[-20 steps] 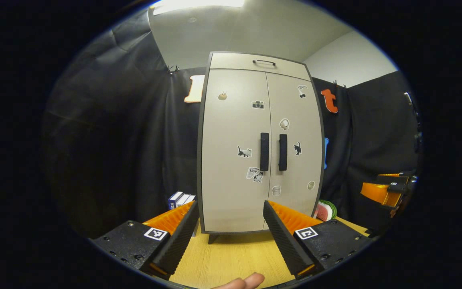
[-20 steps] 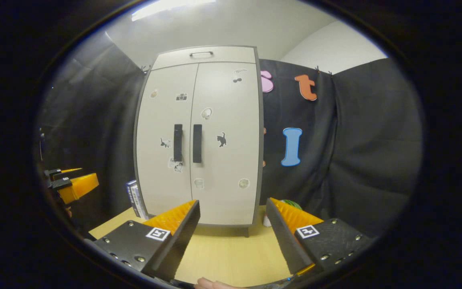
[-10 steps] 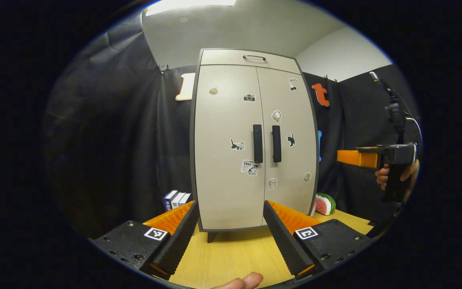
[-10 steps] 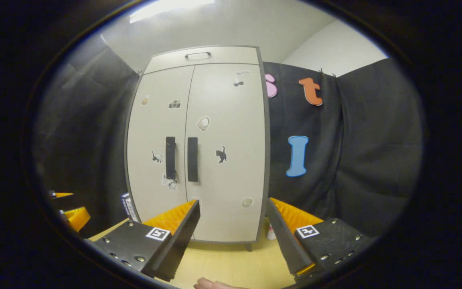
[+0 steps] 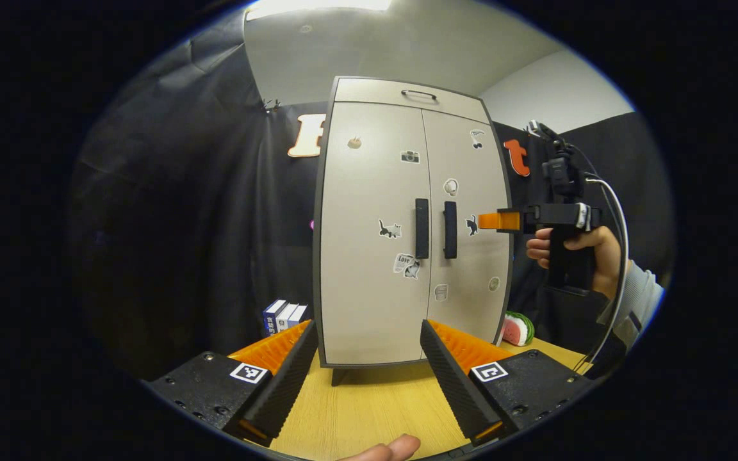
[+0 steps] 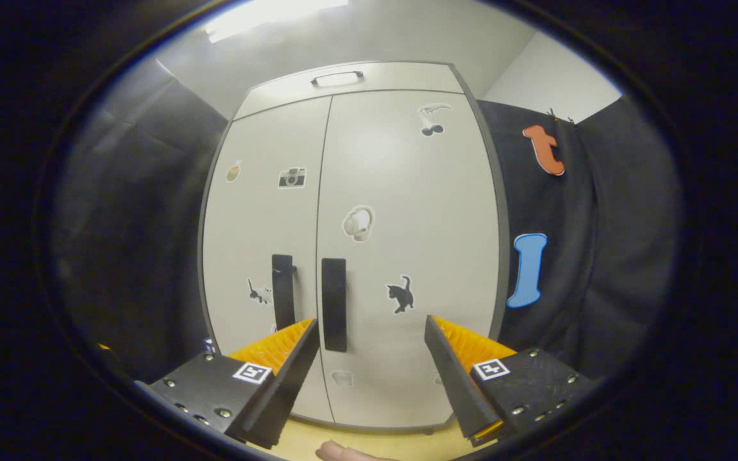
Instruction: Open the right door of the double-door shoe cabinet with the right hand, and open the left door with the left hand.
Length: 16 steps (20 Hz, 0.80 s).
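Observation:
A pale grey double-door shoe cabinet point(image 5: 369, 256) with stickers stands on a wooden table, both doors closed. Its two black vertical handles sit side by side: left handle point(image 5: 421, 228), right handle point(image 5: 450, 229). My left gripper point(image 5: 366, 371) is open, low and well short of the cabinet's base. In the left gripper view the right gripper point(image 5: 500, 221), held by a hand point(image 5: 590, 250), hovers at handle height just right of the right door. In the right gripper view my right gripper point(image 6: 372, 371) is open close to the right door point(image 6: 407, 256), with the right handle point(image 6: 334, 304) just inside its left finger point(image 6: 279, 358).
The wooden table point(image 5: 369, 410) carries the cabinet. Several small books point(image 5: 284, 316) stand left of it and a watermelon-slice toy point(image 5: 517, 328) lies at its right foot. Black cloth hangs behind and on both sides. A drawer with a slim handle point(image 5: 419, 95) tops the cabinet.
The right gripper has risen and moved in toward the right door, so the cabinet looms larger in its view. The left gripper has stayed about where it was.

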Tool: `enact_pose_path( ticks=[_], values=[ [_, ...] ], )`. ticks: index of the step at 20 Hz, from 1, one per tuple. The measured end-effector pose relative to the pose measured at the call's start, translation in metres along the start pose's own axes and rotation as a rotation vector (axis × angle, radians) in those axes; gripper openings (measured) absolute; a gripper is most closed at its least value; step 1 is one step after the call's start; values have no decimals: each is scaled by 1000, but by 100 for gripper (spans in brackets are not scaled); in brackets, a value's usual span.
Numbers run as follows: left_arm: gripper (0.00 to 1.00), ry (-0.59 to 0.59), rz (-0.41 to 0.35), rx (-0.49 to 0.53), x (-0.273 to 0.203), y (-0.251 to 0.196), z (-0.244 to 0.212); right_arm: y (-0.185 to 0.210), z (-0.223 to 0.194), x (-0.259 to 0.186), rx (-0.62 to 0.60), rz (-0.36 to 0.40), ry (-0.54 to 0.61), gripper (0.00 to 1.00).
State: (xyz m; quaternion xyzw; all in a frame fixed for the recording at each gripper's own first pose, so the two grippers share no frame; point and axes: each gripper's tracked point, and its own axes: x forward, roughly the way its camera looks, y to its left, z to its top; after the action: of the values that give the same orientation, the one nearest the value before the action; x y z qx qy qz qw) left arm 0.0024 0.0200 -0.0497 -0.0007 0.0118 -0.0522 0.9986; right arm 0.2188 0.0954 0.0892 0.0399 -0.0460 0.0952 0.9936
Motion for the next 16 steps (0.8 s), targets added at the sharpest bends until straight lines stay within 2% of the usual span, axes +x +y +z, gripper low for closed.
enact_pose_path(
  ticks=[1,2,4,6,8,11,12,13,15,16],
  values=[
    [100,-8,10,8,0,5,2,6,0,12,12,14,6,96],
    [100,-20,19,21,-1,10,6,12,0,22,13,27,7,99],
    [100,-36,22,46,-1,16,9,22,-1,43,-19,43,0,98],
    [99,-22,14,22,-2,22,5,33,-4,61,-58,64,2,95],
    [99,-8,16,-1,0,29,-1,34,-9,78,-62,34,24,98],
    [100,28,49,4,6,45,-13,28,-23,101,-38,-32,85,97],
    [100,41,52,4,6,48,-16,22,-14,94,-35,-65,59,88],
    [100,45,52,-4,7,50,-17,25,-19,102,-22,-65,74,69],
    [100,46,57,-20,9,55,-19,41,-20,98,-43,-30,86,59],
    [100,46,64,-24,10,57,-19,38,-17,102,-45,-42,63,44]
  ],
)
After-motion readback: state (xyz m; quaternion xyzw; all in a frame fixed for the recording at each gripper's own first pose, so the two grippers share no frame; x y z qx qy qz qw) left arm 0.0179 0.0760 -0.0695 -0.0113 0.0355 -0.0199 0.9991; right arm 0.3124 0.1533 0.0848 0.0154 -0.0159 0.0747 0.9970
